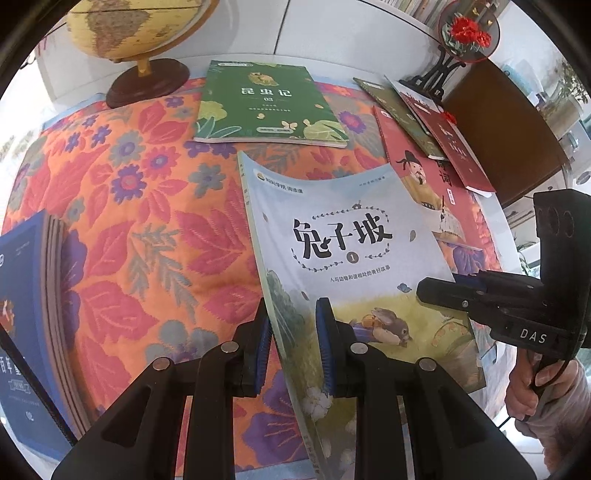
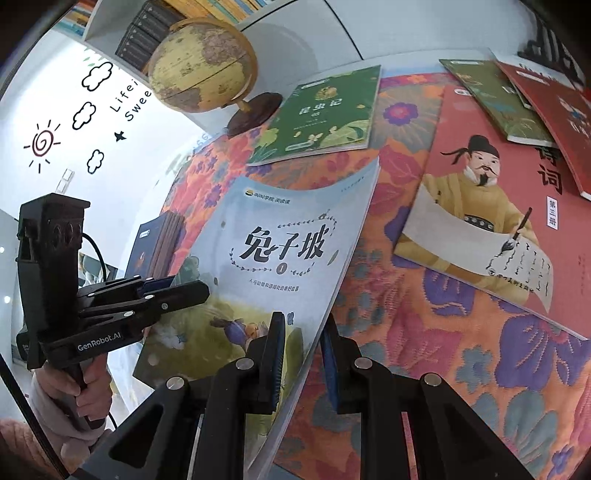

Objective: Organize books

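A pale blue book with a rabbit on its cover (image 1: 354, 258) (image 2: 273, 258) is held tilted above the floral cloth (image 1: 140, 221). My left gripper (image 1: 295, 347) straddles its near left edge with the pads a little apart. My right gripper (image 2: 303, 354) straddles its right edge; in the left wrist view it (image 1: 439, 291) looks closed at the cover's right side. A green book (image 1: 266, 103) lies flat at the back. A red book with a scholar (image 2: 491, 206) lies at the right, partly under a green and a dark red book (image 2: 554, 110).
A globe (image 1: 136, 33) stands at the back left. A stack of dark blue books (image 1: 33, 325) sits at the left edge. A red flower ornament on a black stand (image 1: 465, 33) is at the back right beside a brown cabinet (image 1: 498, 125).
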Tool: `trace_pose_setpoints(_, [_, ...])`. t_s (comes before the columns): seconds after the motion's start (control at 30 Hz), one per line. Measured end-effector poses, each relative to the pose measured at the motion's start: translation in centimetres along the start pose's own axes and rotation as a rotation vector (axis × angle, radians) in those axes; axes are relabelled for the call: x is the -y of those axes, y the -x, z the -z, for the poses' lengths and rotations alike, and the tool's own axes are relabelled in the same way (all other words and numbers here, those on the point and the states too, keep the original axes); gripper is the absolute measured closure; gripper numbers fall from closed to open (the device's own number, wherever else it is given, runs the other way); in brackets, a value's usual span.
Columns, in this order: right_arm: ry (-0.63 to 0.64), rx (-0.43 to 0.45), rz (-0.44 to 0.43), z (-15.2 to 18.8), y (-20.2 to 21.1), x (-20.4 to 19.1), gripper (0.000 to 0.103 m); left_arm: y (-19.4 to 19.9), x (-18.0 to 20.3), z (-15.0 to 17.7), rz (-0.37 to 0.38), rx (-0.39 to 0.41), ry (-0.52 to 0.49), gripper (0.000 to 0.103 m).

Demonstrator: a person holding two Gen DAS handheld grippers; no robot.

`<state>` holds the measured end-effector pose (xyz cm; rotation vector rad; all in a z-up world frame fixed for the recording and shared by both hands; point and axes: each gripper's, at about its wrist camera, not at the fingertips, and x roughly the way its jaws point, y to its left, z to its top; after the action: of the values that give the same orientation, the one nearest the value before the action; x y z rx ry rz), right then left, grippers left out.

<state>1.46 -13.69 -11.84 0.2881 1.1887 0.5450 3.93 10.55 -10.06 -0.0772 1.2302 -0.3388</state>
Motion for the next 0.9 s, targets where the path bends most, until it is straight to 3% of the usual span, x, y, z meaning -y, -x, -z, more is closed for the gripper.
trace_pose_setpoints(0.5, [0.101,-0.027,0.029,1.2,-0.8,-3.2,0.083,1.8,-1.8,2.0,0.008,0.02,0.007,0.083])
trace_pose_setpoints(0.9, [0.141,-0.029,-0.037,1.2,-1.5,-6.1,0.083,4.0,-4.4,2.5,0.02,0.063,0.05,0.083])
